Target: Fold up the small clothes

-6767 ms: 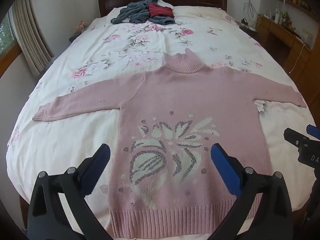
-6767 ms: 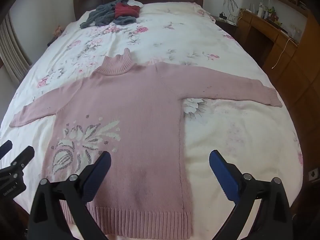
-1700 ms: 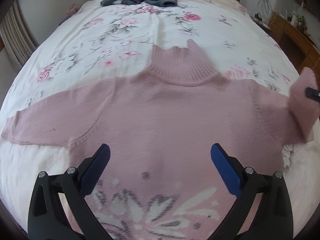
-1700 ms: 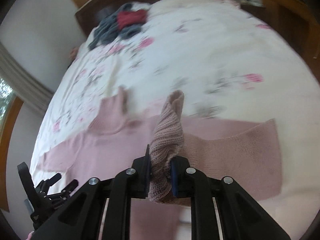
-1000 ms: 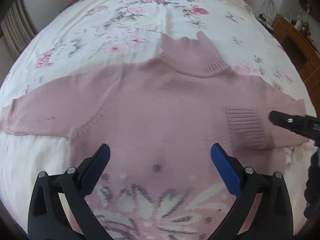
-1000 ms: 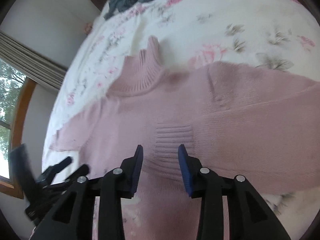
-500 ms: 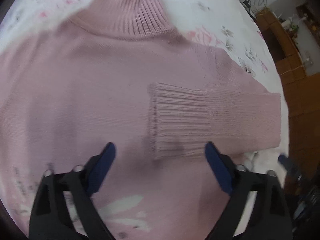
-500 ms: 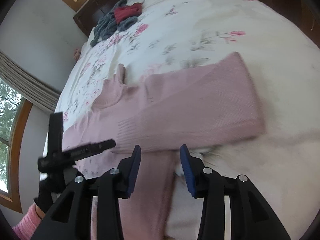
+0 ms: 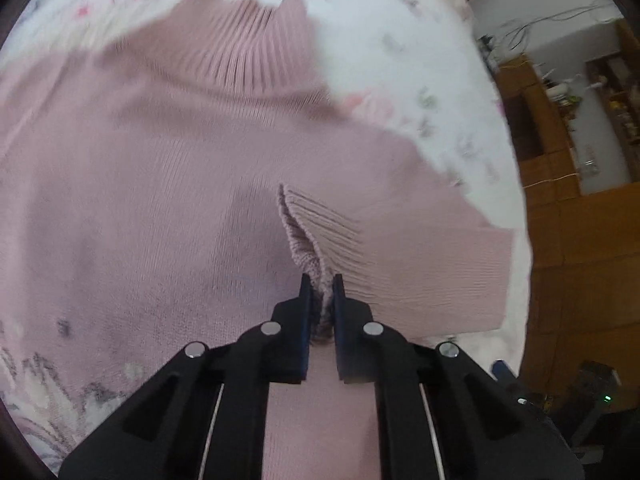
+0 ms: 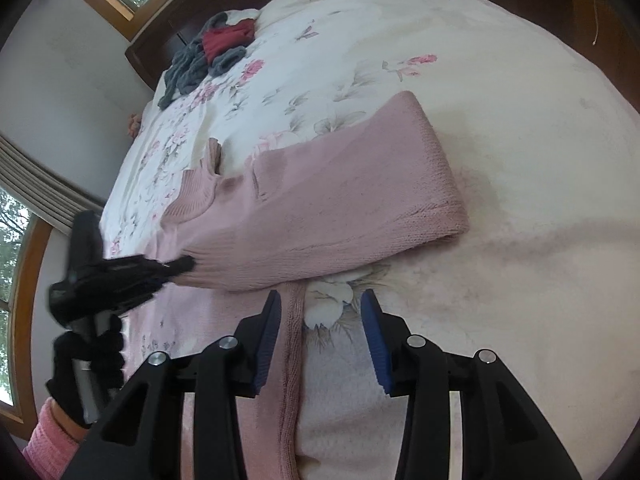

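Left wrist view: the left gripper [image 9: 321, 280] is pinching the ribbed cuff [image 9: 308, 236] of the pink sweater [image 9: 140, 184], which is lying flat on the floral bedspread [image 9: 400, 60]; edges are blurring.

Right wrist view: the right gripper [image 10: 320, 308] is hovering spread over the sweater's side seam [image 10: 294, 320]. Grey and red clothes [image 10: 208, 56] are sitting near the headboard.

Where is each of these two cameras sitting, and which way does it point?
Left wrist: on the left tool, aimed along its fingers at the pink sweater; shut on the cuff.
Right wrist: on the open right tool, above the sweater's side edge; a gloved hand shows.
Shared: sweater, folded sleeve, left tool, floral bedspread.
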A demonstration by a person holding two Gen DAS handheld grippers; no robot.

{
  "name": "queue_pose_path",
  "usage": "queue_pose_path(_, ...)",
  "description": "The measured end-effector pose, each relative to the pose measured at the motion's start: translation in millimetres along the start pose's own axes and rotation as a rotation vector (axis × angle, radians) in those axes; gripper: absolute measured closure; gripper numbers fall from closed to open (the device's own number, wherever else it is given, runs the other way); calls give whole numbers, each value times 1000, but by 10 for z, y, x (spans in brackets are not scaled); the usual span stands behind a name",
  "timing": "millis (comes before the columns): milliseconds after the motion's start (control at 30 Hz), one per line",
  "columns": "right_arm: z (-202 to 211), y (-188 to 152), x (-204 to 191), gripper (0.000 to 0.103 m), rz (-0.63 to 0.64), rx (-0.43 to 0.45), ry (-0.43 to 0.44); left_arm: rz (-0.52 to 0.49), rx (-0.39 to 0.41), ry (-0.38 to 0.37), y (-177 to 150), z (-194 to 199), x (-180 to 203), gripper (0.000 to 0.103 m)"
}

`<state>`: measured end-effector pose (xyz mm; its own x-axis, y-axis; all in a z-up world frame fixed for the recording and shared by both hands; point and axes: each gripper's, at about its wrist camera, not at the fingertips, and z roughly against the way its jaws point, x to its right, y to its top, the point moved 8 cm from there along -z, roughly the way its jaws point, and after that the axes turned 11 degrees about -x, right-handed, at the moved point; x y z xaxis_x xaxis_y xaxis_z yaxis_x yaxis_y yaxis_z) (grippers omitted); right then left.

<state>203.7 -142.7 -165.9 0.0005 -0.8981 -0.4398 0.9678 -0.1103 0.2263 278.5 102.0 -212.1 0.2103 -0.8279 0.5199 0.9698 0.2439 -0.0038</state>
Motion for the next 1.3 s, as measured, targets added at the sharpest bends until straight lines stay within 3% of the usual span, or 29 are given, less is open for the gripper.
queue_pose_path(233,28,102,-9,60,-15,5,-16,-64,147,73,155,703,-110,96)
queue_pose_path(500,-323,388,58,55,-78,-48,-53,-33,237,195,352,1347,-860,96)
queue_pose_path(767,-860,520,-96,55,-77,-130,-69,78,212,286,472,1245,-1614,95)
queue_pose_path(1033,-1055,464,-127,55,-64,-151,-97,157,152,405,515,909,-2245,95)
queue_pose_path(1200,-1068,494,-185,55,-17,-180,-146,108,150,463,499,925,-2205,90)
queue_pose_path(1300,-755,562,-345,55,33,-101,-165,92,218,449,470,1190,-2038,84)
